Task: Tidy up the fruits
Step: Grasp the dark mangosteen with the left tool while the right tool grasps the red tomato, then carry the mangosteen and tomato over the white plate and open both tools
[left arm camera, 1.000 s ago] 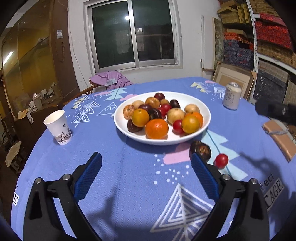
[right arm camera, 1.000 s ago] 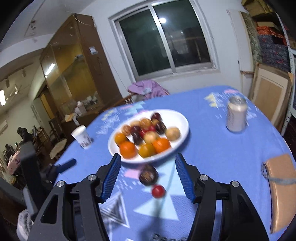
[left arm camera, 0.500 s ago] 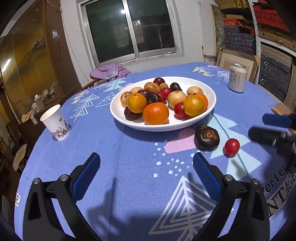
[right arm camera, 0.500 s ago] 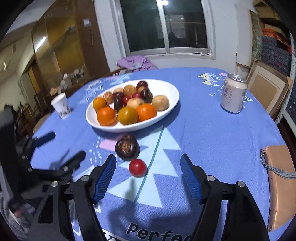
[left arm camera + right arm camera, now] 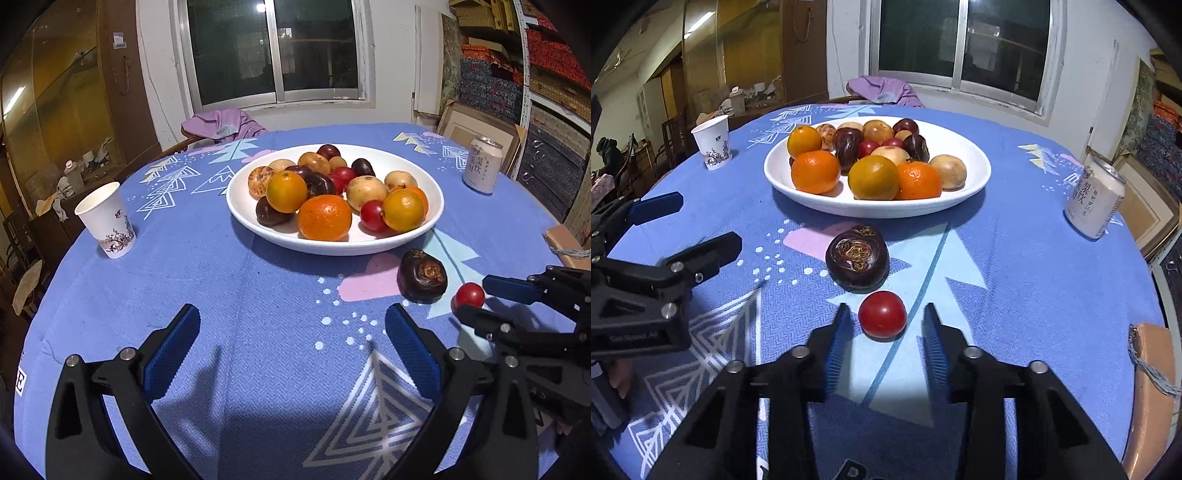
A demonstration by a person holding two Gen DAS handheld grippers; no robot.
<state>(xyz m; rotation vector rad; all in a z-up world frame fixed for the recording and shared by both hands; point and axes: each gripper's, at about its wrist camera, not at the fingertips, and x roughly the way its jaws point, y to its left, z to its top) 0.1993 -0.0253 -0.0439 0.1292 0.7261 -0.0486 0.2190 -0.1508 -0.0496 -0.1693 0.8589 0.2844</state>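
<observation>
The round tabletop (image 5: 258, 314) carries a blue woven cloth printed with white and pale triangles. At its centre sits a shallow, glossy white oval plate (image 5: 975, 177) heaped with smooth oranges, dark purple fruits and tan ones. The left tongs (image 5: 291, 332), black frames with ribbed blue pads, stand wide over bare cloth, holding nothing. The right tongs (image 5: 882, 323) have just been closing and are now narrow, their pads flanking the small red fruit (image 5: 882, 314) with a gap showing on either side. A dark, wrinkled round fruit (image 5: 857, 256) lies on the cloth just beyond it, near the plate. A metal can (image 5: 1095, 201) and a printed paper cup (image 5: 107, 221) stand well apart.
</observation>
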